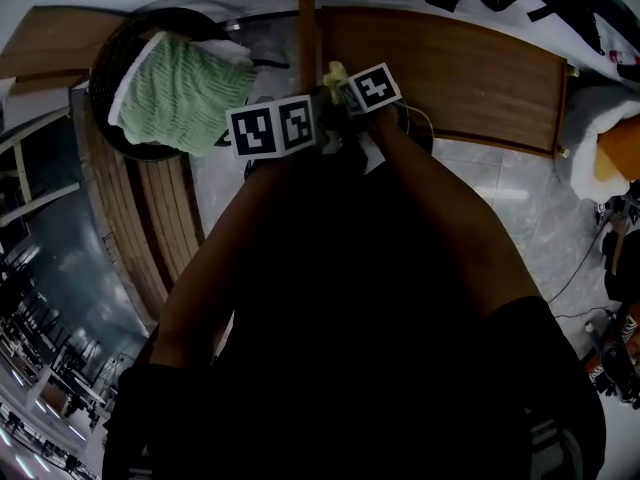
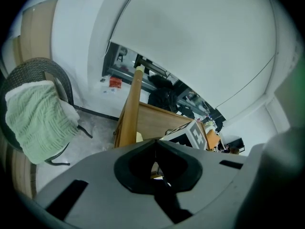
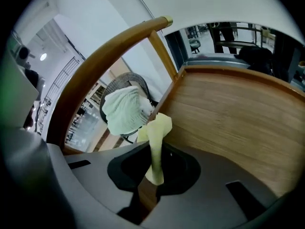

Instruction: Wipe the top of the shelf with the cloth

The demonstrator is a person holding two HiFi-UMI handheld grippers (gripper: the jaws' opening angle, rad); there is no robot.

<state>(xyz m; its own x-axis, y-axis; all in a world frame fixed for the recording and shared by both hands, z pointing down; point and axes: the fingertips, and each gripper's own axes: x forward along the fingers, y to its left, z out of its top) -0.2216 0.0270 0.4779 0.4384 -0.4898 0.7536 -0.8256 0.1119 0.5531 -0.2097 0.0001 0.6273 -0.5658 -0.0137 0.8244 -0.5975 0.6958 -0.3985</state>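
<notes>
Far left, a green knit throw (image 1: 180, 93) is draping over a dark chair (image 1: 103, 68); not task-related. The left gripper (image 2: 155, 144) is sitting clenched, with nothing between its jaws. The right gripper (image 3: 157, 149) is grasping the yellow cloth (image 3: 155, 128), a bunched tuft poking past the jaws. It is hovering near the post end of the wooden shelf (image 3: 238, 123); can't tell if the cloth is touching. The cloth is looking light, soft and floppy, so a bunched-fold grip suits it. The head view is showing only a yellow corner; the right gripper view is showing the pinch itself.
</notes>
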